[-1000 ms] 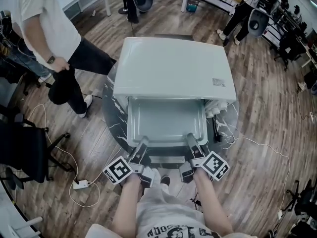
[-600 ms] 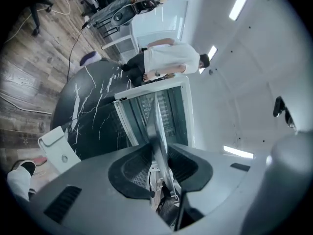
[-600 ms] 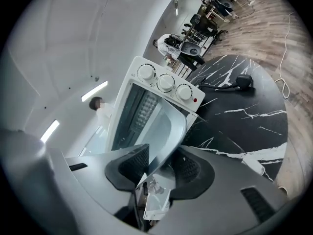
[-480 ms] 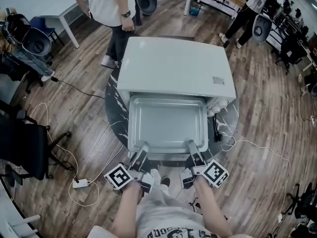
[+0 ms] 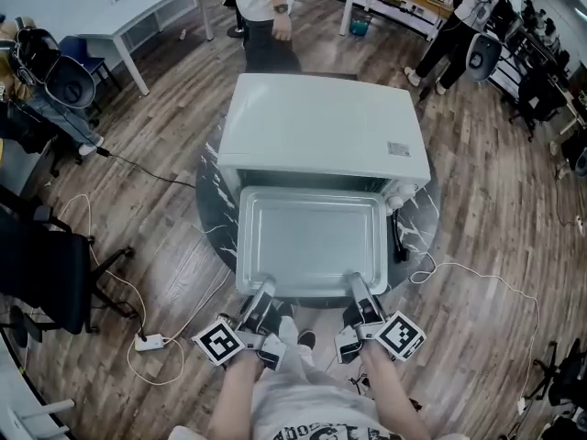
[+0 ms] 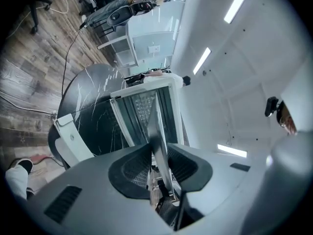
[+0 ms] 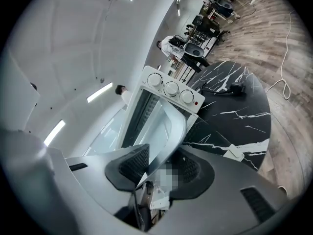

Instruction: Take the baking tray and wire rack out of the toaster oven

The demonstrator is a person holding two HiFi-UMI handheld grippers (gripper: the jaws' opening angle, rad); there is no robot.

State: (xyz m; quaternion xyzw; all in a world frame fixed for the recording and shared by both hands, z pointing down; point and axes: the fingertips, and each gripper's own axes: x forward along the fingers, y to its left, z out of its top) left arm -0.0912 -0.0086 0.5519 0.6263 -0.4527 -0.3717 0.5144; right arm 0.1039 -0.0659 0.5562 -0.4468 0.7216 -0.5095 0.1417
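Note:
A white toaster oven (image 5: pixel 321 126) stands on a round black marble table (image 5: pixel 417 232). A silver baking tray (image 5: pixel 312 236) sticks most of the way out of the oven's front, towards me. My left gripper (image 5: pixel 263 289) is shut on the tray's near rim at its left end. My right gripper (image 5: pixel 356 285) is shut on the same rim at its right end. In the left gripper view the tray (image 6: pixel 157 124) runs edge-on between the pads of the left gripper (image 6: pixel 159 156), and a wire grid (image 6: pixel 141 103) shows inside the oven. In the right gripper view the right gripper (image 7: pixel 159 163) clamps the tray (image 7: pixel 168 126).
The oven's knobs (image 7: pixel 171 88) are on its right side, with a black cord (image 5: pixel 397 238) on the table beside them. A person (image 5: pixel 266 7) stands behind the oven. A power strip and cable (image 5: pixel 147 340) lie on the floor at left, near a black chair (image 5: pixel 46 273).
The tray has slid further out of the oven towards me, with both grippers drawing back on its rim. The person at the back walked from the left to behind the oven.

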